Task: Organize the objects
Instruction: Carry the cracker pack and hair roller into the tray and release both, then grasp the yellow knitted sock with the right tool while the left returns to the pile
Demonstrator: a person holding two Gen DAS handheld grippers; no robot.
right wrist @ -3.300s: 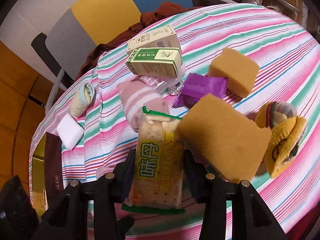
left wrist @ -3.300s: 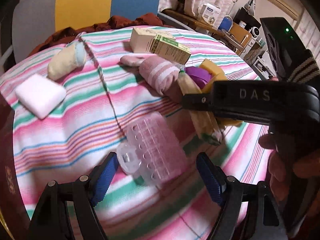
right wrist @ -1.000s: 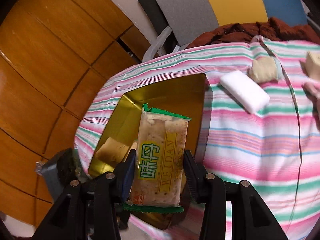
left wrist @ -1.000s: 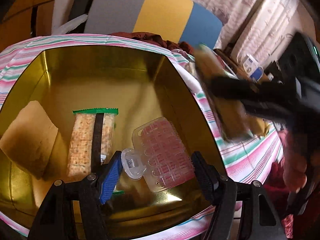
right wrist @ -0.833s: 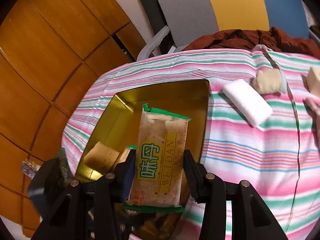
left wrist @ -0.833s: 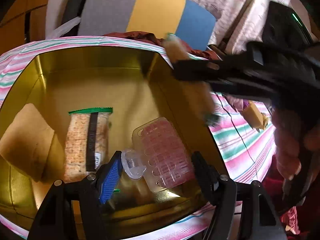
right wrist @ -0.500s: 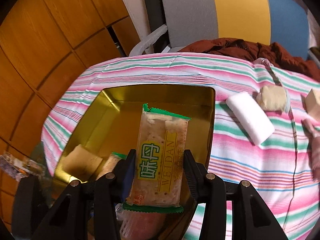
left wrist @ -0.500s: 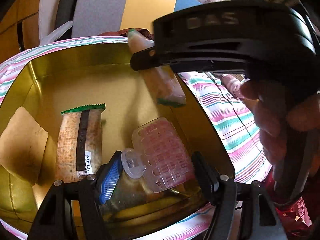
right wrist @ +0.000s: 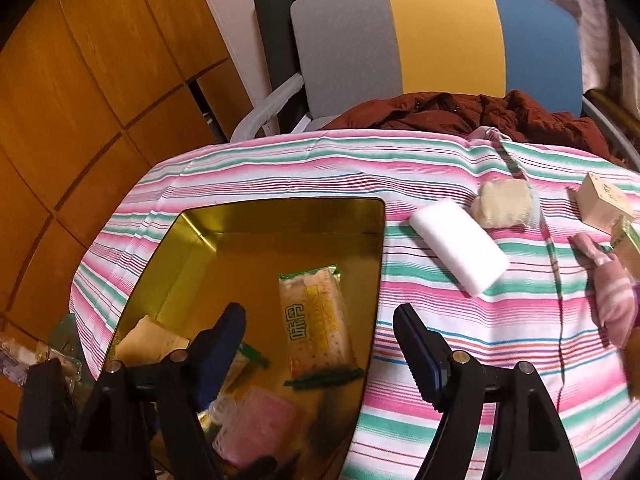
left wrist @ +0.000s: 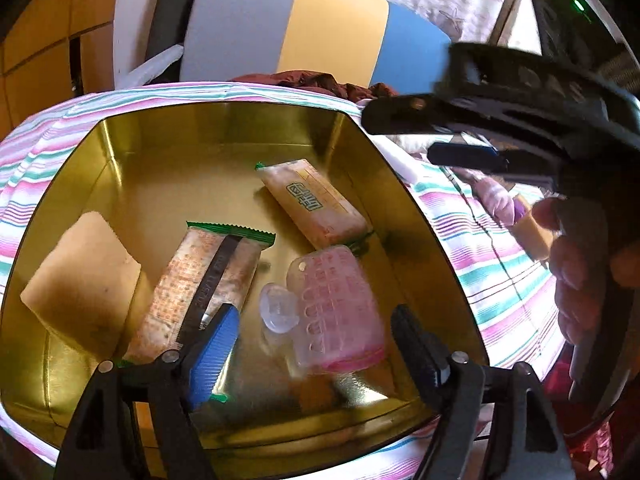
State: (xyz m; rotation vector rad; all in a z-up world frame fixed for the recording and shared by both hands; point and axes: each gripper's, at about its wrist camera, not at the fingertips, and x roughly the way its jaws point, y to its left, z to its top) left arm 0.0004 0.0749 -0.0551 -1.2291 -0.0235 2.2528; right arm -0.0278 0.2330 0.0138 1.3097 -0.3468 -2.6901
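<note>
- Gold tin [left wrist: 132, 152] sits on the striped cloth [right wrist: 460, 320], with four things in it
- Cracker pack [right wrist: 316, 322] lies loose on the tin floor by the right-hand wall; a second pack [left wrist: 208, 276] lies beside a sponge [left wrist: 84, 284]
- Pink clip [left wrist: 336, 308] lies near the tin's front edge, between the left gripper's [left wrist: 316, 344] pads; I judge it let go, as neither pad touches it
- Left gripper's jaws have just been opening and stand wide
- Right gripper [right wrist: 320, 344] hangs over the tin's right edge; its jaws have just been opening and nothing is between them, the pack lying below
- Left to tidy on the cloth: white block [right wrist: 460, 248], rolled cream sock [right wrist: 504, 204], pink sock [right wrist: 612, 300], small boxes [right wrist: 600, 200] at the far right
- By my reckoning the job is about half done; next comes a reach back to the cloth for another item
</note>
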